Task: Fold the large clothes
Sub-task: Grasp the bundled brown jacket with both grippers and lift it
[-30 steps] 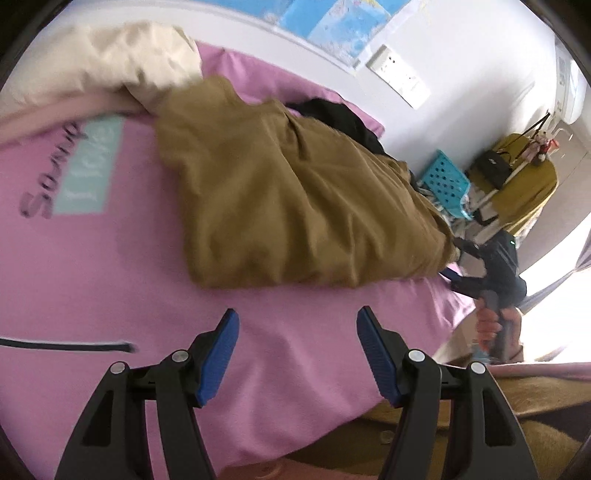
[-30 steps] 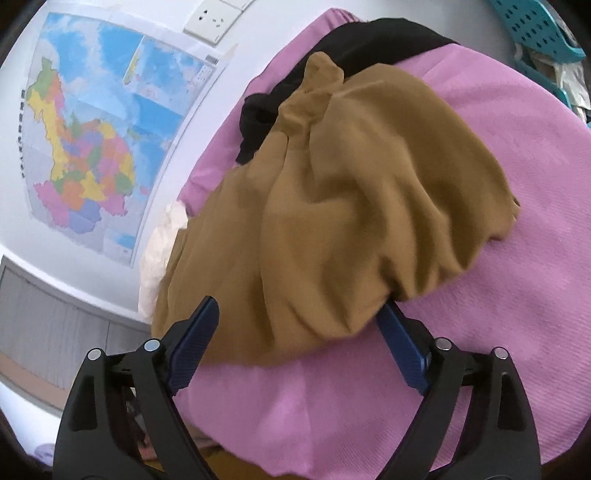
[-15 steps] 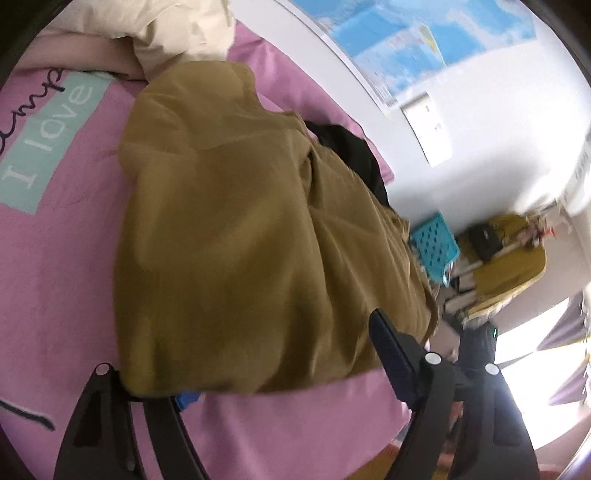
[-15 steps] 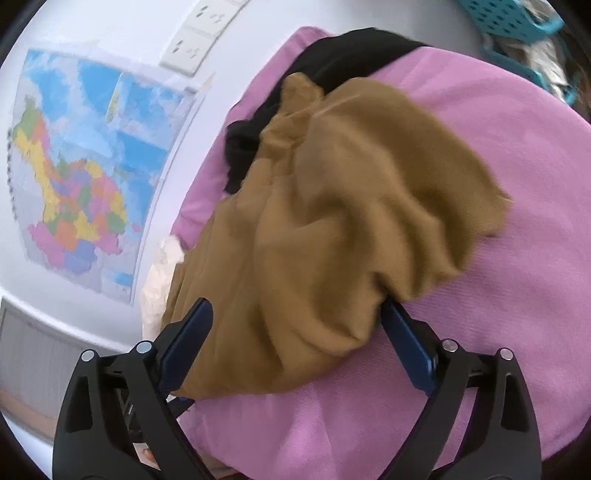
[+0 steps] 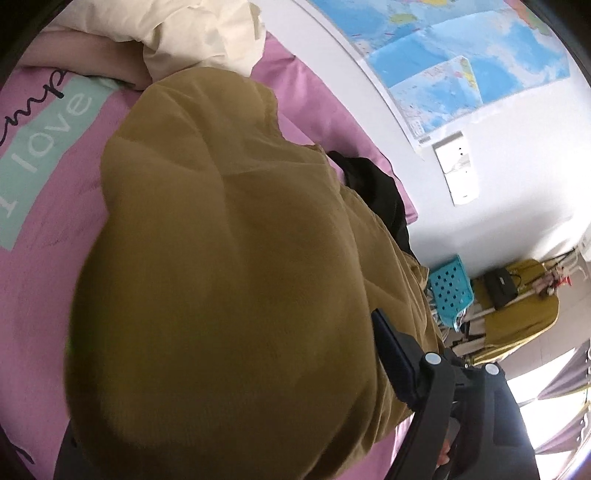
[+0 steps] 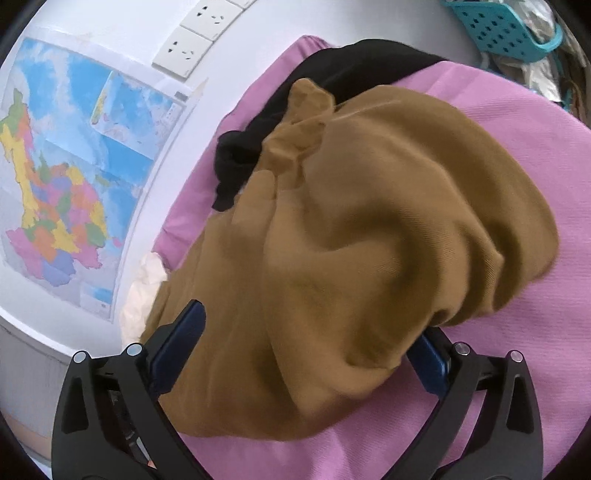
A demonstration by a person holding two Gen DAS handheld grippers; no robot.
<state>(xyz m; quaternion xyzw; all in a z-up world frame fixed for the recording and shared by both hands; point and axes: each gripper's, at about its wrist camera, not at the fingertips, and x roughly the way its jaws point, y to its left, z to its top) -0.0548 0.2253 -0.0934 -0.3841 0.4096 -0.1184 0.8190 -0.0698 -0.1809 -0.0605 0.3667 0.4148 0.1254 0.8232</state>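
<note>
Clutter rings the bed: a cream pillow [image 5: 199,33] at the head, a black garment [image 6: 332,92] bunched against the wall side and partly under the work piece, a wall map [image 6: 70,166] with white sockets [image 6: 192,40] beside it, a teal perforated basket [image 5: 450,288] past the bed's far end, and a yellow cloth [image 5: 517,314] draped over a rack behind it; the pink bedsheet [image 6: 517,147] carries a mint patch [image 5: 44,147] with lettering; the mustard-brown garment [image 6: 369,240] lies in the middle of that sheet, rumpled into deep swirling folds, one crumpled end resting on the black garment, its near edge bulging up; in the left wrist view it fills most of the frame and hides one finger of the left gripper [image 5: 258,424], whose jaws stand wide with the cloth mounded between them, no squeeze visible; the right gripper [image 6: 306,354] is opening, its blue pads [image 6: 177,347] set either side of the garment's near fold, the cloth lying loose between them and draped over the right-hand pad.
</note>
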